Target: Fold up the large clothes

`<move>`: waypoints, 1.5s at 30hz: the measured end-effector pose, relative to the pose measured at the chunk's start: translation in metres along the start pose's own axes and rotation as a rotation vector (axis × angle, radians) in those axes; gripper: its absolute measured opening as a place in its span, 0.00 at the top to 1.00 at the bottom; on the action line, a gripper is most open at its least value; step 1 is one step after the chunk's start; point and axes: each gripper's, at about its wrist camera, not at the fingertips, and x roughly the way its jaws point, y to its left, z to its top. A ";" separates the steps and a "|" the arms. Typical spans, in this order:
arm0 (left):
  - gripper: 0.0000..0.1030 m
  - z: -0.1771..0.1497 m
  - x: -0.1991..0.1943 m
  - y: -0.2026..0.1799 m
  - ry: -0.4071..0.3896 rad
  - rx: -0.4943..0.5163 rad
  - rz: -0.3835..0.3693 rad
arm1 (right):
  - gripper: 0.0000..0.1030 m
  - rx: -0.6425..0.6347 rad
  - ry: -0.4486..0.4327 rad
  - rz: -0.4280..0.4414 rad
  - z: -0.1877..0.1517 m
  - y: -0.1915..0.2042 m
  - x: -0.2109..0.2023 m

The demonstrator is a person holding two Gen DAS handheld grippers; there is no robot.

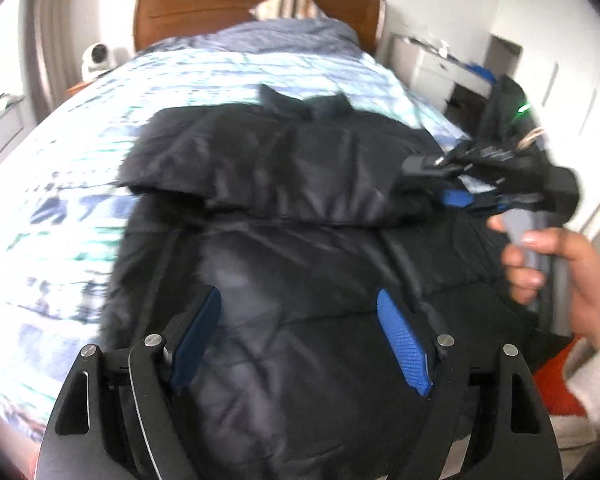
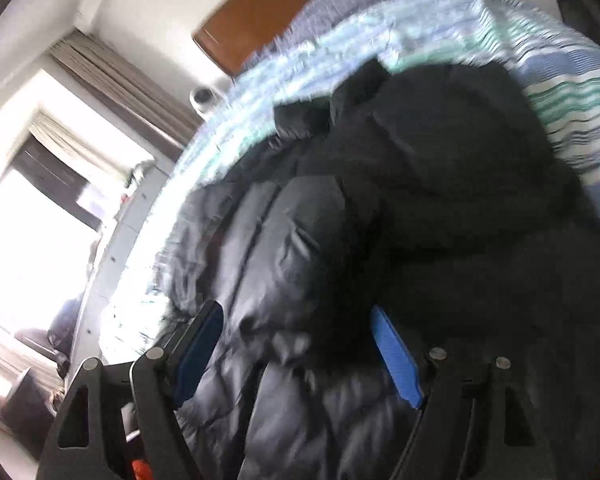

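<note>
A black quilted puffer jacket point(image 1: 300, 208) lies on the bed, with a sleeve folded across its upper part and its collar toward the headboard. My left gripper point(image 1: 300, 320) hovers open over the jacket's lower body, nothing between its blue pads point(image 1: 404, 344). In the left wrist view a hand point(image 1: 556, 272) holds my right gripper point(image 1: 432, 182) at the jacket's right edge, jaws apart. The right wrist view is blurred: my right gripper point(image 2: 298, 340) stands open above the same jacket point(image 2: 380, 208), with no cloth in its jaws.
The bed has a striped white, teal and blue cover point(image 1: 72, 184), a wooden headboard point(image 1: 204, 4) and a pillow point(image 1: 288, 2). A small white device point(image 1: 98, 58) sits at the left bedside. White drawers point(image 1: 432, 64) stand to the right. A bright curtained window point(image 2: 40, 208) shows on the left.
</note>
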 end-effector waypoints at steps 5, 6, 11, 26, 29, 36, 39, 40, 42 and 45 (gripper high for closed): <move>0.19 -0.006 -0.006 0.022 -0.021 -0.029 0.042 | 0.80 -0.087 -0.071 -0.038 0.026 0.018 -0.008; 0.19 -0.006 -0.001 0.026 -0.013 -0.040 0.055 | 0.82 -0.106 -0.126 -0.051 0.037 0.021 -0.022; 0.19 -0.004 0.011 0.042 0.018 -0.135 0.025 | 0.83 -0.100 -0.284 -0.169 0.098 -0.003 -0.071; 0.12 0.113 0.021 0.054 0.070 -0.074 -0.050 | 0.26 -0.018 -0.270 -0.372 0.078 -0.077 -0.073; 0.10 0.153 0.053 0.056 0.055 -0.071 -0.058 | 0.26 -0.187 -0.274 -0.327 0.093 -0.038 -0.073; 0.18 0.164 0.184 0.048 0.149 0.014 0.045 | 0.26 -0.254 -0.067 -0.302 0.096 -0.028 0.022; 0.13 0.145 0.226 0.063 0.239 -0.024 0.059 | 0.26 -0.233 -0.042 -0.287 0.081 -0.048 0.043; 0.12 0.142 0.230 0.067 0.238 -0.055 0.045 | 0.26 -0.223 -0.047 -0.280 0.079 -0.053 0.042; 0.10 0.139 0.232 0.073 0.231 -0.081 0.030 | 0.26 -0.214 -0.039 -0.277 0.077 -0.055 0.043; 0.10 0.141 0.226 0.070 0.241 -0.058 0.041 | 0.26 -0.204 -0.033 -0.262 0.080 -0.062 0.048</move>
